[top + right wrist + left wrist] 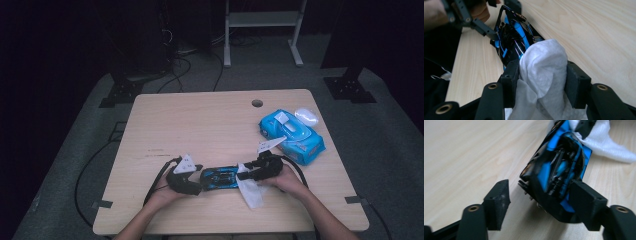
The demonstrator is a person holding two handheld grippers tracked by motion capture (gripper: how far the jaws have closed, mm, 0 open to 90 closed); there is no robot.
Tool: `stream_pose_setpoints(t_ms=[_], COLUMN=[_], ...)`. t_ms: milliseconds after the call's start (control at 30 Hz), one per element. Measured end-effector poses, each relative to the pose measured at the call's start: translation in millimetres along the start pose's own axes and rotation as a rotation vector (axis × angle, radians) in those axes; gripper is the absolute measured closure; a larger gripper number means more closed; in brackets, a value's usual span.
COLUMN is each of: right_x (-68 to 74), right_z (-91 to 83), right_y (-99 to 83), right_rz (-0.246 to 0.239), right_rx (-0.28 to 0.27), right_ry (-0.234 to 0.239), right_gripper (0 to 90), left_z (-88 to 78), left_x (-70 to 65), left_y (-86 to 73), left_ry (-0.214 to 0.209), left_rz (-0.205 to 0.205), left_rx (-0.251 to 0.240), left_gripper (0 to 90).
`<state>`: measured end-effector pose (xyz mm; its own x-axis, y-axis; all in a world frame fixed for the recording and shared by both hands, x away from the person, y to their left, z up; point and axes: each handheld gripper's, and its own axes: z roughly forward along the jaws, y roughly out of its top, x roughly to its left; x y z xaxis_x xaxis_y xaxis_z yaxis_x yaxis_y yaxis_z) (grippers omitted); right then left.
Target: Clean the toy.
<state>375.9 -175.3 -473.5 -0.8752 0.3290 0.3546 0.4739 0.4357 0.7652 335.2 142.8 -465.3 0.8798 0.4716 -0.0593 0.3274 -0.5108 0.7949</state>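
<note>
Glossy blue-and-black plastic marks the toy car [219, 177], which lies on the pale wooden table [200, 120] near its front edge, lengthways between the two hands. A white crumpled wet wipe [544, 67] is bunched against the car's end at about three o'clock, and the work looks to be wiping the car clean, somewhere in the middle: the wipe is out and on the car, yet how much of the bodywork has been gone over I cannot judge, since no dirt or sheen shows either way. The right gripper [541, 77] is clamped on the wipe, both black pads pressing into the wad. The left gripper [539, 202], at the car's nine o'clock end, has its jaws apart: one pad sits against the car's flank, the other stands clear over bare wood (so the car seems steadied rather than gripped). Out at two o'clock from the car rests the blue soft pack of wet wipes [292, 134], its flap up, with a small white oval object [306, 116] just behind it that I cannot identify. The car's underside and far flank are hidden, the left gripper view is blurred on its detail, and the room beyond the table is too dark to read.
</note>
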Motion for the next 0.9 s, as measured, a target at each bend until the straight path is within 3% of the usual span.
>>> stream_pose_setpoints(t_ms=[33, 67, 133, 167, 200, 267, 333, 367, 400, 467, 500, 667, 767, 900], right_x=[5.2, 7.4, 10.6, 12.5, 14.4, 17.2, 18.1, 20.2, 21.9, 22.0, 20.3, 20.4, 22.5, 24.8], right_z=[-1.3, -1.9, -2.3, -3.2, -3.6, -4.5, -4.7, -4.2, -2.9, -2.0, -0.9, -2.7, -5.5, -10.5], right_y=[1.9, 2.7, 3.6, 5.4, 7.0, 10.2, 11.8, 15.3, 17.5, 18.9, 21.4, 19.5, 16.8, 13.6], right_rz=[-0.05, -0.064, -0.094, -0.117, -0.134, -0.163, -0.172, -0.205, -0.233, -0.241, -0.245, -0.238, -0.232, -0.225], right_rx=[0.0, -0.002, -0.006, -0.005, -0.001, 0.007, 0.011, 0.019, 0.026, 0.032, 0.037, 0.029, 0.027, 0.021], right_ry=[-0.024, -0.039, -0.058, -0.078, -0.098, -0.146, -0.166, -0.213, -0.247, -0.27, -0.302, -0.303, -0.299, -0.301], right_gripper=[53.1, 53.7, 55.2, 56.1, 56.3, 57.3, 57.6, 57.9, 57.6, 57.2, 56.4, 53.0, 52.1, 54.9], left_z=[4.5, 4.5, 10.5, 11.5, 11.7, 13.0, 13.1, 13.5, 16.0, 17.4, 19.6, 17.6, 11.8, 11.4], left_x=[5.8, 5.8, 7.5, 6.1, 4.3, 3.4, 3.9, 3.7, 2.9, 3.6, 2.6, 1.8, 4.0, 5.5], left_y=[0.0, 0.0, 2.6, 4.2, 5.6, 8.4, 9.5, 10.6, 14.1, 15.0, 15.5, 12.6, 11.6, 11.3], left_ry=[-0.056, -0.056, -0.119, -0.124, -0.109, -0.068, -0.048, -0.022, 0.042, 0.057, 0.091, 0.061, 0.007, -0.001], left_rz=[-0.035, -0.035, -0.016, 0.007, 0.025, 0.063, 0.073, 0.098, 0.159, 0.164, 0.185, 0.174, 0.132, 0.118], left_rx=[0.007, 0.007, 0.018, 0.015, 0.011, 0.013, 0.007, 0.013, 0.032, 0.033, 0.029, 0.025, -0.024, -0.025], left_gripper=[26.6, 26.8, 30.2, 34.9, 41.2, 42.2, 43.4, 44.7, 44.6, 44.6, 44.8, 45.5, 47.3, 48.7])
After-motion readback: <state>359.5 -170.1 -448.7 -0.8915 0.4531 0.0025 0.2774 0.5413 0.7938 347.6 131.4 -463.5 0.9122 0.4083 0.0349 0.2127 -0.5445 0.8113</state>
